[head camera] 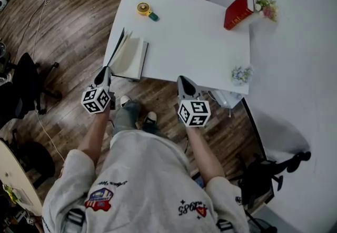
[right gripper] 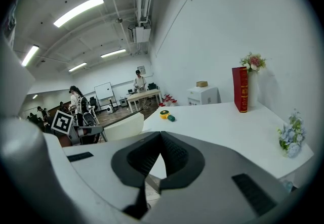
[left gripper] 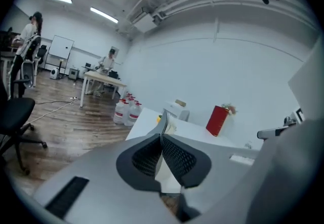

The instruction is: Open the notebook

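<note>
The white table (head camera: 189, 42) carries the notebook (head camera: 131, 58) at its near left corner, with cream pages showing and the dark cover (head camera: 117, 48) raised steeply. The left gripper (head camera: 105, 70) pinches the notebook by that cover's edge, jaws pressed together on it. The right gripper (head camera: 182, 79), at the table's near edge, has its jaws closed on nothing.

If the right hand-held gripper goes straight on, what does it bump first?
Probably the white table: the right hand-held gripper points slightly down at its bare near edge, though depth is unclear.
</note>
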Motion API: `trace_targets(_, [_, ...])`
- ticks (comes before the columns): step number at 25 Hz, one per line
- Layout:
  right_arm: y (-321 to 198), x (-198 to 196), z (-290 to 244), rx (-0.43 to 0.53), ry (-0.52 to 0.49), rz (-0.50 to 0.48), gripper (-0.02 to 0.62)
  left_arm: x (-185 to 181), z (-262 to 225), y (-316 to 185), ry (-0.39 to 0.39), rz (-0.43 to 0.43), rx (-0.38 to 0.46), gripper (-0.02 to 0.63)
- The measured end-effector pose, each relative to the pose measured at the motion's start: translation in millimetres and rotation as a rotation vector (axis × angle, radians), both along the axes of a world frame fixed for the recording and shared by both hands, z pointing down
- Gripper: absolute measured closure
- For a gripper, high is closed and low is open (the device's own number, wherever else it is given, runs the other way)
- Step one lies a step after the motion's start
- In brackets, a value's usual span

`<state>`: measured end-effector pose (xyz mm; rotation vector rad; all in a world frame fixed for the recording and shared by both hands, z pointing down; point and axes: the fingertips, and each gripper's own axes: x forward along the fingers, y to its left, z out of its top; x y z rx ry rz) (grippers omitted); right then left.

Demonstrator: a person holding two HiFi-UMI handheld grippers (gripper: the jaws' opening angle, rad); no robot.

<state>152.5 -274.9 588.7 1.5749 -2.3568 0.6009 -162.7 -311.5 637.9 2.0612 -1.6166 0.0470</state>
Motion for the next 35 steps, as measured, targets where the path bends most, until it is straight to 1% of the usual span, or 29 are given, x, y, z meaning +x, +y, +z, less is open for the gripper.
trace_targets(3, [-5.2, -10.3, -1.3, -0.001, 0.002, -0.012, 0.595, -25.7, 1.3, -2.3, 0.013, -0.041, -0.003, 0.594])
trace_targets(7, [-10.5, -23.2, -2.6, 0.000, 0.006, -0.028, 0.595, -54.1, 7.0, -5.6, 0.003, -0.070, -0.013, 0.594])
trace_targets(11, [-16.7, -29.6, -4.1, 0.000, 0.008, -0.033, 0.595, -82.6, 20.2, -9.2, -0.014, -0.119, -0.047, 0.594])
trace_targets(14, [-22.0, -30.6, -3.1, -0.006, 0.008, -0.030, 0.595, -100.7, 35.6, -12.8, -0.037, -0.150, -0.088, 0.592])
trace_targets(18, [-26.6, -37.0, -1.5, -0.008, 0.014, -0.030, 0.595, -121.1, 63.3, -15.1, -0.062, -0.173, -0.162, 0.592])
trace_targets(23, [-34.9, -42.5, 1.4, -0.019, 0.019, -0.028, 0.595, -136.3, 93.7, -20.8, -0.078, -0.174, -0.258, 0.592])
trace_targets(26, [-39.0, -43.7, 4.0, -0.025, 0.023, -0.022, 0.595, -139.1, 109.4, -24.0, -0.058, -0.164, -0.301, 0.592])
trace_targets(28, [-40.6, -45.0, 6.9, -0.031, 0.025, -0.018, 0.595, -134.6, 121.3, -25.4, -0.035, -0.134, -0.330, 0.592])
trace_targets(30, [-42.2, -48.1, 7.4, -0.033, 0.026, -0.015, 0.595, -128.0, 131.1, -25.5, -0.031, -0.099, -0.349, 0.591])
trace_targets(31, [-43.0, -50.0, 7.1, -0.032, 0.027, -0.015, 0.595, -127.0, 135.1, -24.7, -0.028, -0.095, -0.357, 0.588])
trace_targets(32, [-43.9, -51.5, 6.7, -0.031, 0.028, -0.016, 0.595, -127.5, 139.1, -23.6, -0.013, -0.101, -0.366, 0.586])
trace_targets(35, [-47.7, -51.1, 5.5, -0.033, 0.028, -0.014, 0.595, -129.3, 149.3, -22.2, 0.065, -0.135, -0.387, 0.580])
